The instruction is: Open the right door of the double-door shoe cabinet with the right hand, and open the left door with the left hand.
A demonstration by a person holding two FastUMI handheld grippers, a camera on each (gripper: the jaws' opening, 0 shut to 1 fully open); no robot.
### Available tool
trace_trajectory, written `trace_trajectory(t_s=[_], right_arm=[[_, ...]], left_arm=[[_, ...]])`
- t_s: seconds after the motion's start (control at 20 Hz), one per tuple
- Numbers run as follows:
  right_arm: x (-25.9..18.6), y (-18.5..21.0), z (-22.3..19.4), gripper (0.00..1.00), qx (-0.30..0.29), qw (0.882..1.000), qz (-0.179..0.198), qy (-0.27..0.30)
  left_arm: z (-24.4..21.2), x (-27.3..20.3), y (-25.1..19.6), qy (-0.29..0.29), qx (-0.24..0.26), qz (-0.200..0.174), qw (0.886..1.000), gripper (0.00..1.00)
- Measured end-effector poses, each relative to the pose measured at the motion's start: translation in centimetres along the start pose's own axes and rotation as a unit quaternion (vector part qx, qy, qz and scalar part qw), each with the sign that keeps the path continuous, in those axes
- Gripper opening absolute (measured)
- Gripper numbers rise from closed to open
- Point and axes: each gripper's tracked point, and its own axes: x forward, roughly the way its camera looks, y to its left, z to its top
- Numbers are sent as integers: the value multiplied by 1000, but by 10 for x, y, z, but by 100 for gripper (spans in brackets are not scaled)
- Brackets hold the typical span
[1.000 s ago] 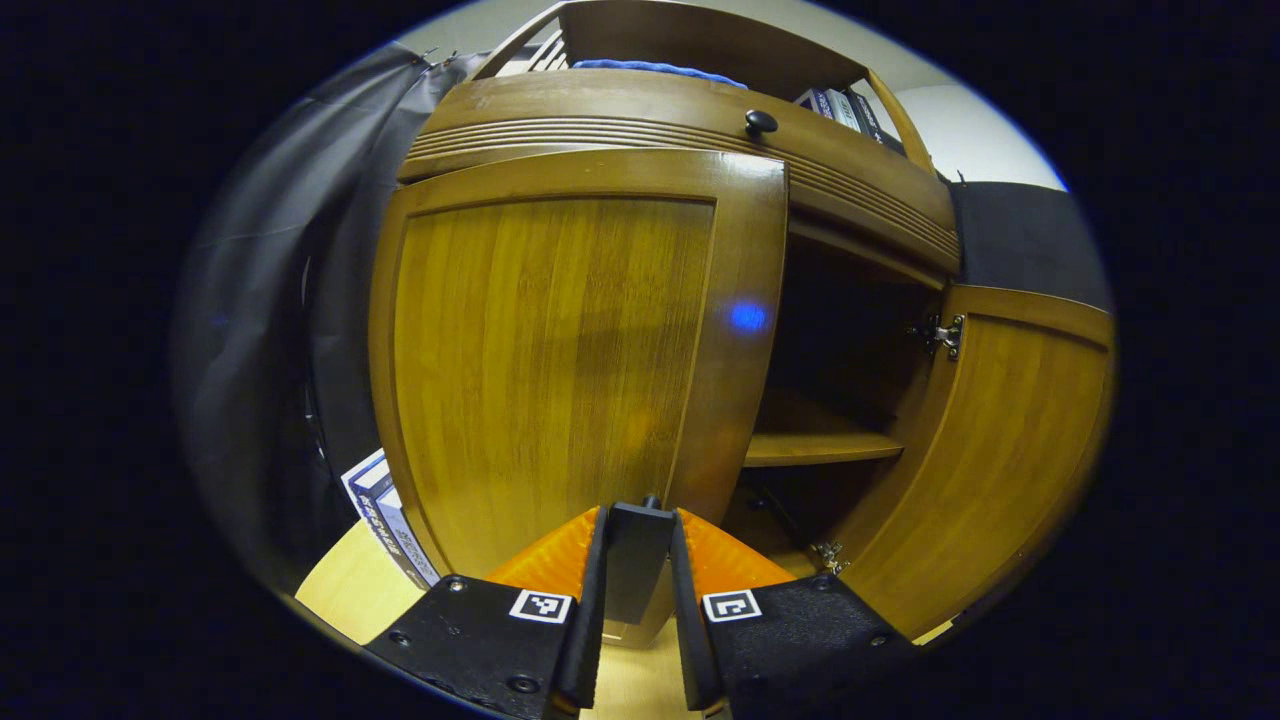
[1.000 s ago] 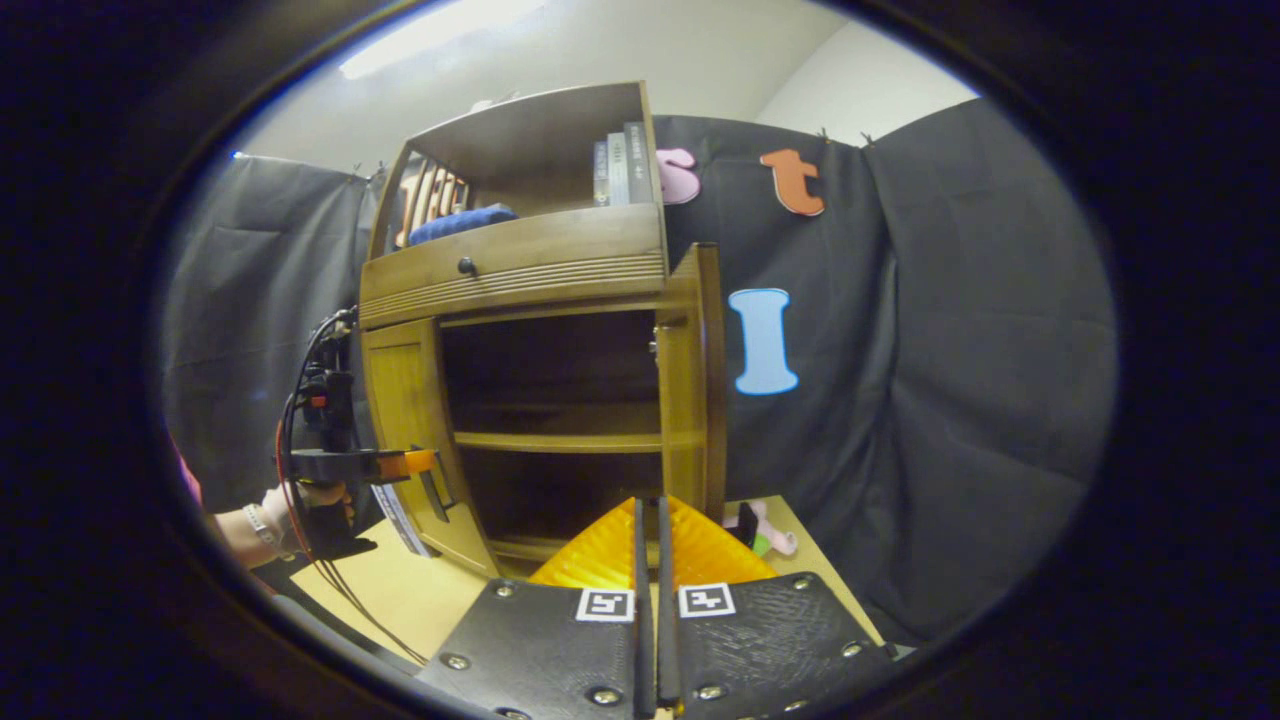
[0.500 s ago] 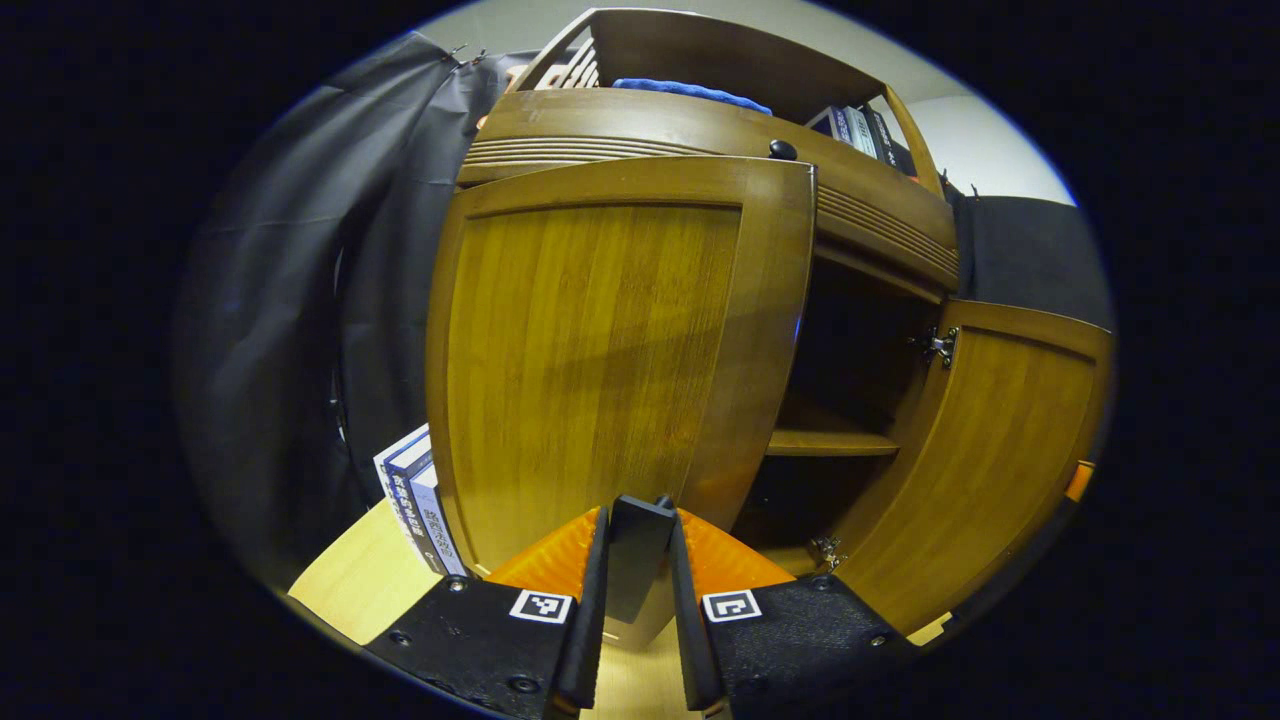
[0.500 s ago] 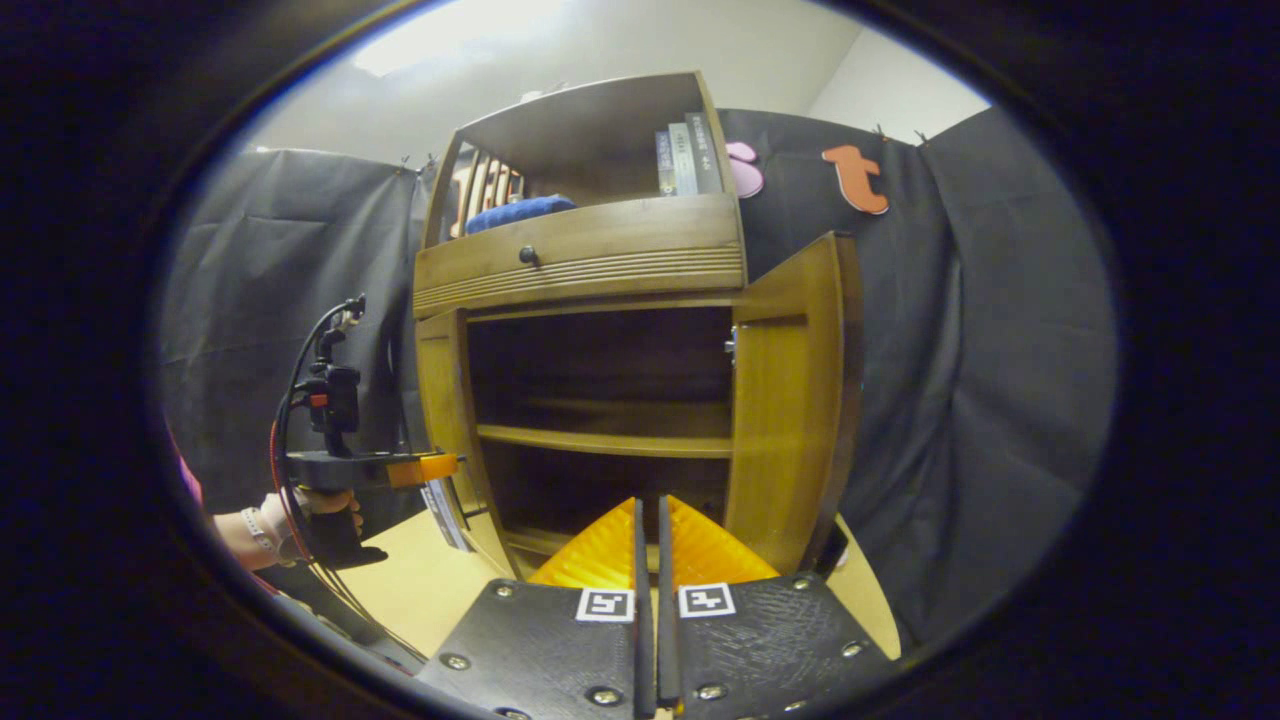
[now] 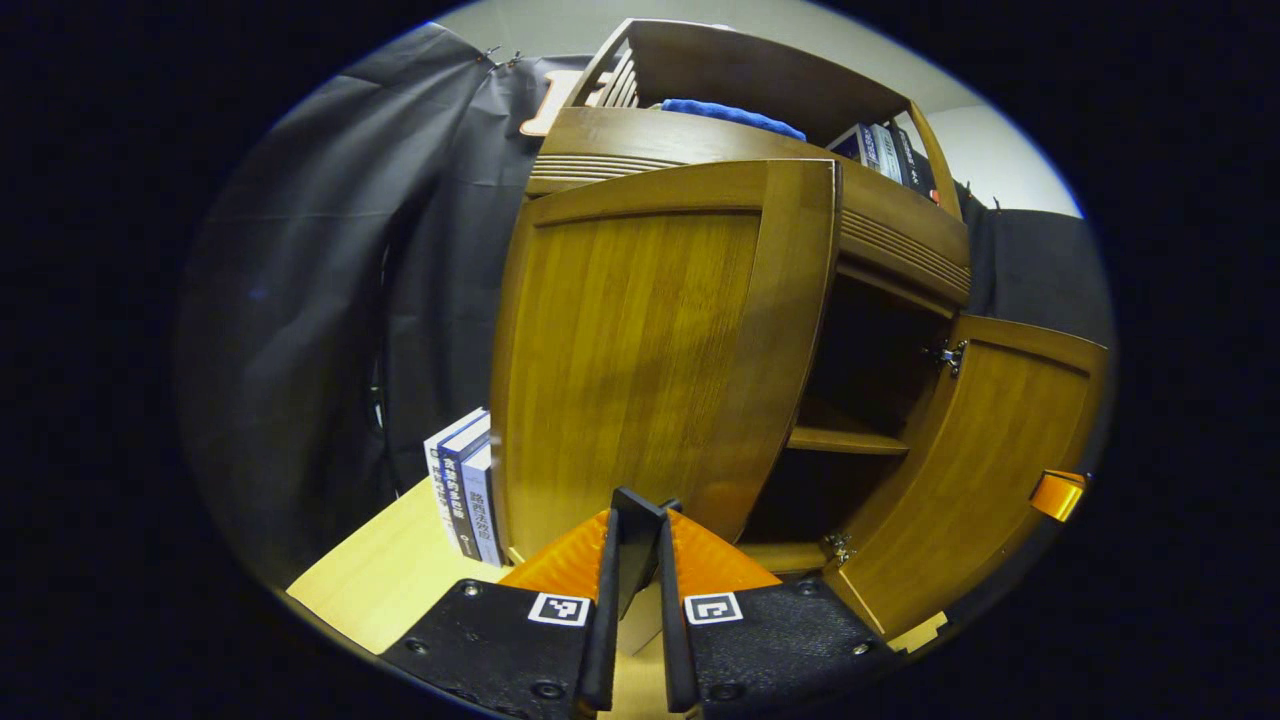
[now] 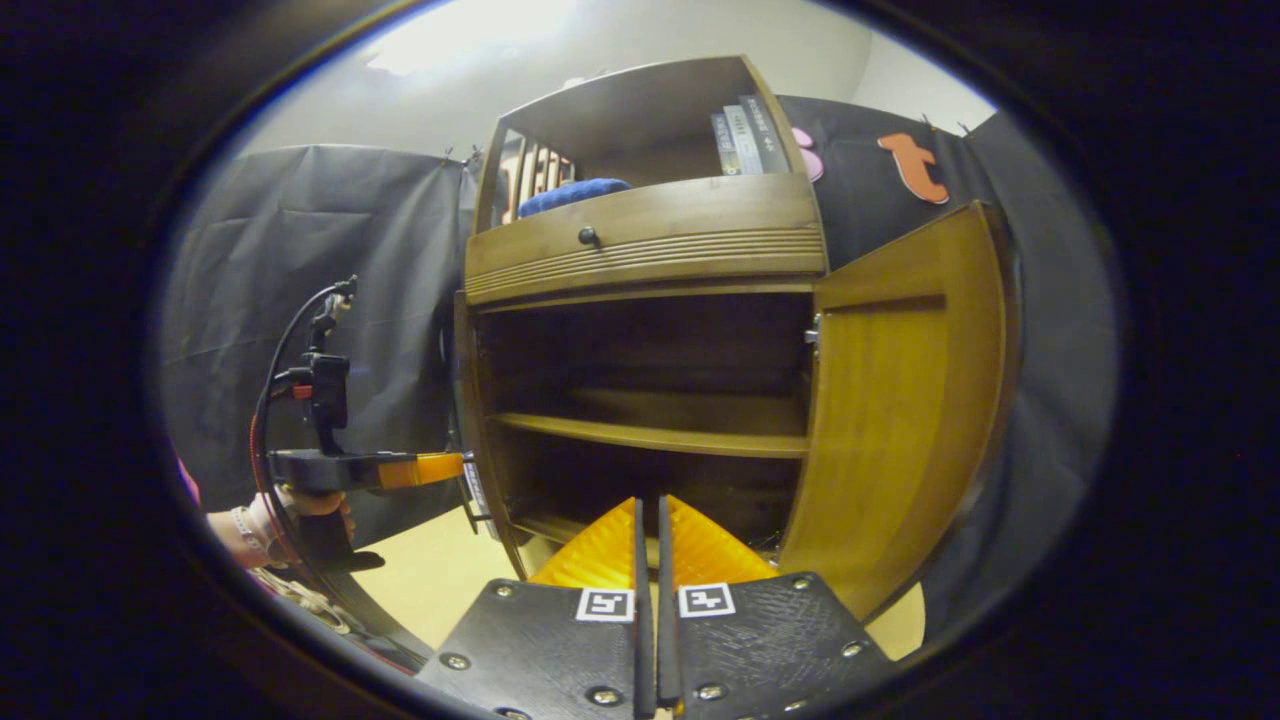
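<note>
Double-door shoe cabinet (image 6: 640,250) standing on a light wooden table (image 5: 380,580), both doors swung outward. In the left gripper view, the left door (image 5: 640,360) fills the centre, its outer face toward the camera; the left gripper (image 5: 637,520) has its fingers narrowed onto the door's dark handle (image 5: 632,540), which sits between them, pressed from both sides. The right door (image 5: 980,470) stands open at the far side, its inner face and hinges showing.

In the right gripper view, the right gripper (image 6: 648,520) is held in front of the cabinet with its fingers closed together, nothing between them. The lower compartment is dark; a single shelf (image 6: 650,435) divides it, and no contents can be made out on the shelf or beneath it. Above the doors runs a drawer (image 6: 640,225) with a small round knob (image 6: 588,236). The open top compartment holds a folded blue cloth (image 6: 572,192) at its left and upright books (image 6: 742,140) at its right.

A second group of books (image 5: 465,490) stands on the table just beside the cabinet's left side. A hand (image 6: 300,510) grips the left gripper's handle at the left edge.
</note>
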Motion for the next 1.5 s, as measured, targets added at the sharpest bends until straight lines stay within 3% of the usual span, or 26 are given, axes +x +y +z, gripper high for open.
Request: trace_trajectory(t_s=[0.05,0.1,0.5,0.55,0.85,0.9,1.25,1.3,1.5], right_arm=[[2,4,0,2,-1,1000,8,1],[4,8,-2,2,-2,1000,16,3],[14,31,-8,2,-11,998,61,16],[16,33,-8,2,-11,998,64,17],[23,44,-11,2,-10,997,80,20],[24,46,-11,2,-11,996,82,20],[33,57,-14,2,-14,995,94,26],[34,58,-15,2,-13,995,95,26],[39,67,-18,2,-15,994,103,29]], left_arm=[[0,-8,6,0,-1,4,1000,16],[0,-11,9,0,-3,9,1000,18],[1,-18,32,-5,-7,48,999,6],[1,-20,34,-6,-12,52,999,9],[4,-26,53,-12,-17,67,998,6],[4,-27,54,-14,-21,66,997,12],[8,-32,76,-22,-23,76,997,5],[9,-34,80,-23,-25,79,996,9],[10,-40,97,-27,-27,95,995,9]])
